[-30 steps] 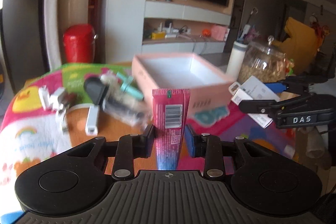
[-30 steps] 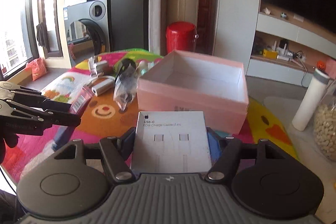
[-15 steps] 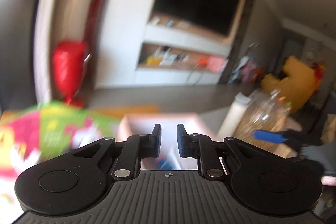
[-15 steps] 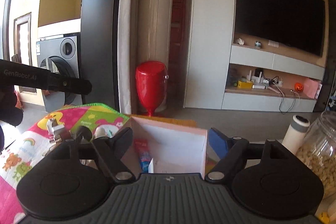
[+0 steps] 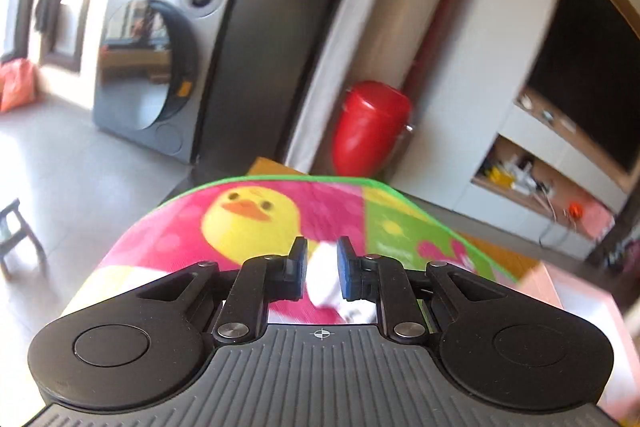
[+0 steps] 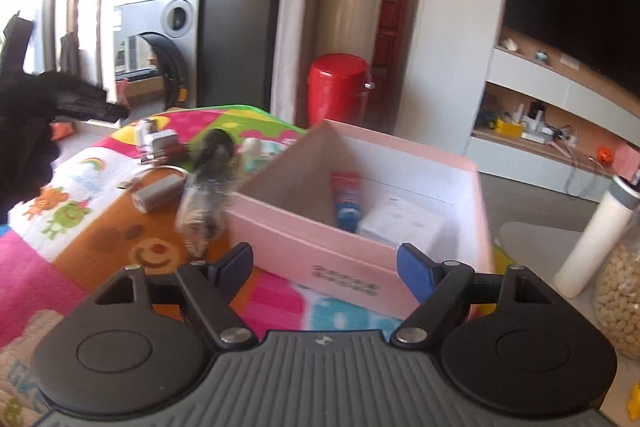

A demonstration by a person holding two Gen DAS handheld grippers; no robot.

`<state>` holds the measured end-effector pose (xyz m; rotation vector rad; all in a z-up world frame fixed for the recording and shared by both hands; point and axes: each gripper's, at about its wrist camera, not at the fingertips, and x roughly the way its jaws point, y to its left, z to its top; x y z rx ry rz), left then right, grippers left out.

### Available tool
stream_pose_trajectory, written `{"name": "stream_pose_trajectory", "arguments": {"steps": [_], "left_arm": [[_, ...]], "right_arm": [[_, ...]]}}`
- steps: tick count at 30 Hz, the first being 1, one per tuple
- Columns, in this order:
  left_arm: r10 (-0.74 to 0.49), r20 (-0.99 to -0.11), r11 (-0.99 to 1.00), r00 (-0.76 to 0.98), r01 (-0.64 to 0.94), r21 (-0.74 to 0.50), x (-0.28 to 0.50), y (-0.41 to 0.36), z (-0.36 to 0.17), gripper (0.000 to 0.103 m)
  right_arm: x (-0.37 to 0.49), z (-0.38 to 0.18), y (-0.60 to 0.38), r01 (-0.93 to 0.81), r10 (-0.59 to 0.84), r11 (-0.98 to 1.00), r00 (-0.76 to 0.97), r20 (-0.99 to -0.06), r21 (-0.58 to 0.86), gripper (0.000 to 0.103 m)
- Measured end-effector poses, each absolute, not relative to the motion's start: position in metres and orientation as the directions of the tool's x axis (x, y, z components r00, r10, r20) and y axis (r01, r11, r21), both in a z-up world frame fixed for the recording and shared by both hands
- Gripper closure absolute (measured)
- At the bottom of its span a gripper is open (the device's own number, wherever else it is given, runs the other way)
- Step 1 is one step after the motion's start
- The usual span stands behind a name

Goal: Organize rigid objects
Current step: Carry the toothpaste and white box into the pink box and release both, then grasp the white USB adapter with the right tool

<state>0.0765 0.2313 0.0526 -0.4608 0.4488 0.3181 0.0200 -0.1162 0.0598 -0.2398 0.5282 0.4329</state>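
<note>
Left wrist | left gripper (image 5: 322, 269) closed, empty | right gripper (image 6: 325, 269) open over pink box (image 6: 320, 251)

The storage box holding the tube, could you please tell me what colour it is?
The box is pale pink outside and white inside, best seen in the right wrist view.

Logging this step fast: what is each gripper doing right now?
Left gripper: shut, nothing clearly gripped; a blurred white object shows between its jaws.
Right gripper: open, empty, in front of the pink cardboard box.
</note>
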Motion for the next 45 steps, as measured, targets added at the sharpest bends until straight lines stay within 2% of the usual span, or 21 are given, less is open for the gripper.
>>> {"name": "stream_pose_trajectory", "arguments": {"steps": [4, 8, 9, 10, 14, 16, 17, 19, 22, 26, 27, 28, 30, 33, 38, 45], "left_arm": [[0.179, -0.480, 0.799, 0.859, -0.412, -0.438, 0.114, 0.262, 0.042, 0.086], [0.051, -0.563, 0.790, 0.825, -0.378, -0.482, 0.143, 0.266, 0.021, 0.084], [0.006, -0.549, 0.797, 0.836, -0.336, -0.502, 0.140, 0.262, 0.017, 0.077], [-0.018, -0.544, 0.810, 0.839, -0.307, -0.500, 0.137, 0.256, 0.015, 0.075], [-0.147, -0.514, 0.839, 0.845, -0.168, -0.517, 0.113, 0.231, 0.009, 0.071], [-0.214, -0.509, 0.835, 0.833, -0.114, -0.538, 0.100, 0.221, 0.008, 0.074], [-0.252, -0.512, 0.825, 0.821, -0.094, -0.557, 0.094, 0.217, 0.006, 0.074], [-0.315, -0.519, 0.808, 0.794, -0.063, -0.586, 0.086, 0.211, 0.001, 0.075], [-0.376, -0.518, 0.791, 0.768, -0.024, -0.611, 0.070, 0.202, -0.002, 0.075], [-0.358, -0.493, 0.786, 0.793, -0.029, -0.617, 0.048, 0.205, 0.005, 0.076], [-0.328, -0.492, 0.800, 0.806, -0.041, -0.599, 0.042, 0.207, 0.008, 0.076], [-0.296, -0.495, 0.813, 0.817, -0.056, -0.579, 0.037, 0.208, 0.011, 0.076], [-0.235, -0.501, 0.835, 0.833, -0.091, -0.543, 0.029, 0.211, 0.015, 0.076], [-0.207, -0.496, 0.833, 0.843, -0.113, -0.541, 0.018, 0.218, 0.018, 0.076], [-0.208, -0.485, 0.860, 0.850, -0.078, -0.504, 0.003, 0.206, 0.021, 0.076], [-0.310, -0.474, 0.884, 0.824, 0.067, -0.463, -0.003, 0.160, 0.024, 0.076]], "right_arm": [[0.012, 0.054, -0.090, -0.528, 0.391, 0.844, 0.729, -0.562, -0.096, 0.023], [0.006, 0.050, -0.068, -0.559, 0.396, 0.819, 0.712, -0.580, -0.127, 0.023], [0.005, 0.050, -0.066, -0.562, 0.398, 0.817, 0.710, -0.581, -0.126, 0.023], [0.003, 0.051, -0.064, -0.565, 0.401, 0.816, 0.708, -0.581, -0.124, 0.023], [0.003, 0.053, -0.061, -0.576, 0.417, 0.809, 0.699, -0.581, -0.113, 0.023], [0.005, 0.053, -0.054, -0.591, 0.429, 0.800, 0.685, -0.589, -0.104, 0.025], [0.007, 0.052, -0.047, -0.600, 0.438, 0.793, 0.678, -0.590, -0.100, 0.027], [0.010, 0.050, -0.033, -0.611, 0.452, 0.786, 0.675, -0.583, -0.097, 0.042], [0.025, 0.046, -0.006, -0.619, 0.470, 0.784, 0.647, -0.601, -0.053, 0.055], [0.051, 0.033, 0.029, -0.620, 0.471, 0.784, 0.612, -0.636, -0.016, 0.055], [0.057, 0.029, 0.036, -0.615, 0.457, 0.788, 0.614, -0.644, -0.027, 0.060], [0.061, 0.025, 0.040, -0.612, 0.445, 0.790, 0.611, -0.654, -0.035, 0.073], [0.066, 0.019, 0.044, -0.611, 0.424, 0.791, 0.583, -0.693, -0.030, 0.083], [0.049, 0.018, 0.028, -0.638, 0.450, 0.770, 0.557, -0.698, -0.012, 0.083], [0.004, 0.019, -0.024, -0.643, 0.422, 0.763, 0.575, -0.701, -0.069, 0.083], [-0.021, 0.021, -0.111, -0.469, 0.280, 0.879, 0.659, -0.698, -0.090, 0.083]]}}
